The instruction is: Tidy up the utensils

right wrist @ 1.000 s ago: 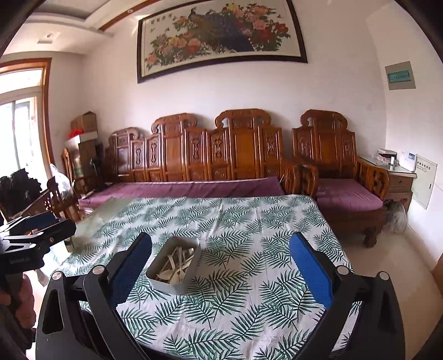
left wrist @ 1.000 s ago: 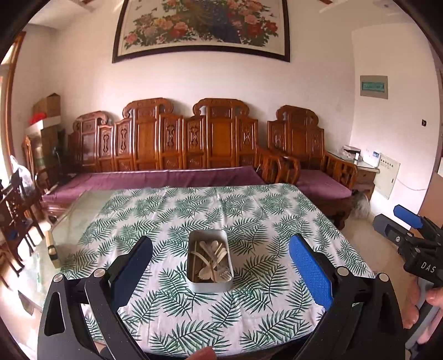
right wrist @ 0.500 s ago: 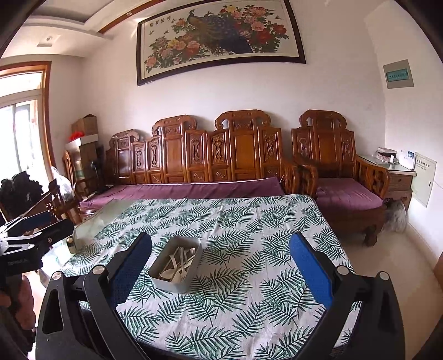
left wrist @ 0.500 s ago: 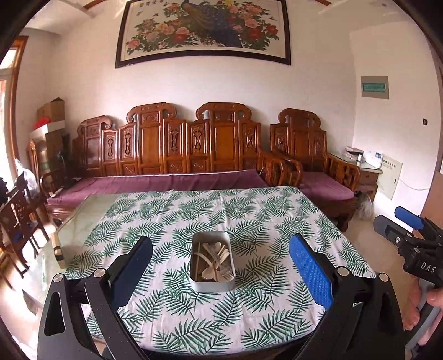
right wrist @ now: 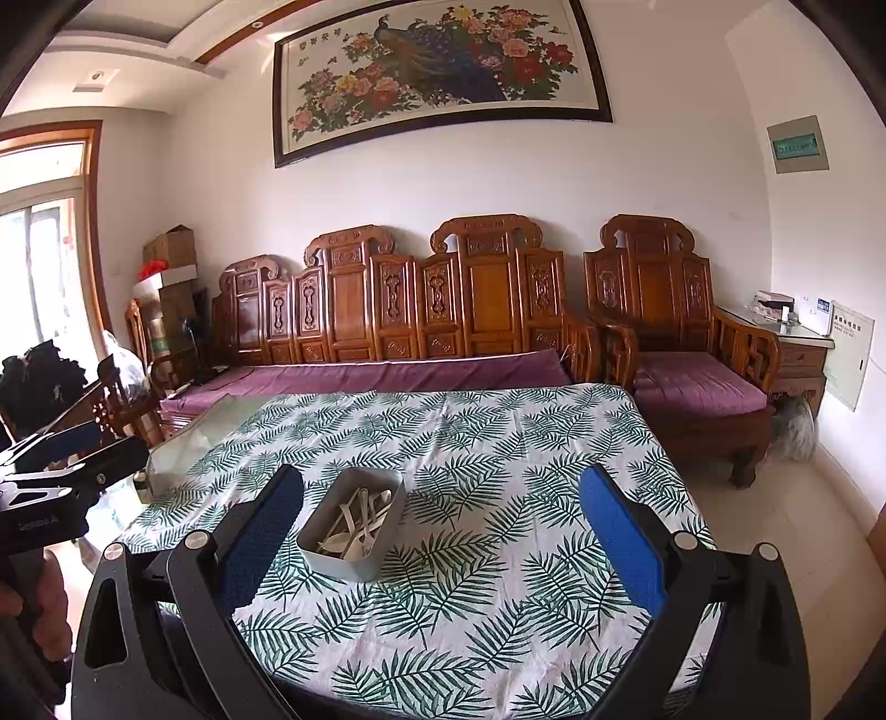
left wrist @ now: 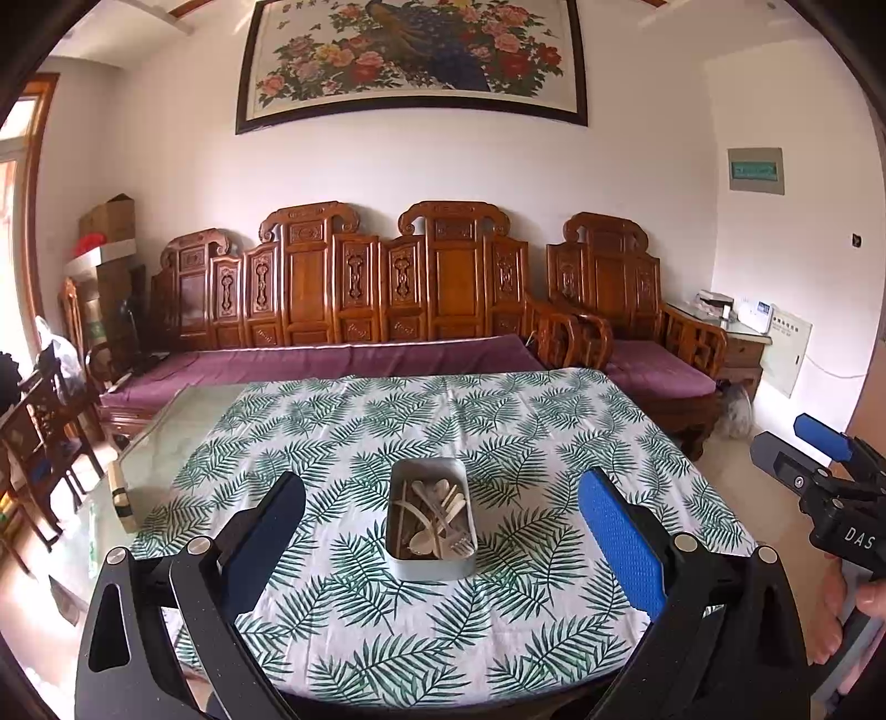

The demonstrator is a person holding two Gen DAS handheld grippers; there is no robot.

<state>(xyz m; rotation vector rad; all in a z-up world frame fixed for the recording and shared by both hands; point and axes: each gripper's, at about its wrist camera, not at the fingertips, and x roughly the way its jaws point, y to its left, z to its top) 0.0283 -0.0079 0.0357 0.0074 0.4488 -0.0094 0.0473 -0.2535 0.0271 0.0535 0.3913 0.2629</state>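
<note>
A grey tin (left wrist: 431, 518) of pale utensils (left wrist: 437, 515) is sitting on the leaf-print bench (left wrist: 498, 432), ahead of both the left hand-held gripper (left wrist: 443, 531) and right hand-held gripper (right wrist: 443, 531), whose jaws are gaping wide, gripping nothing.

Tray (left wrist: 431, 559) on the tablecloth (left wrist: 554, 443) near the table's front edge, utensils (left wrist: 437, 515) piled inside it, wooden bench (left wrist: 354, 288) behind the table, armchair (left wrist: 626, 310) to the bench's right, painting (left wrist: 410, 50) on the wall above, boxes (left wrist: 108, 221) far left.
</note>
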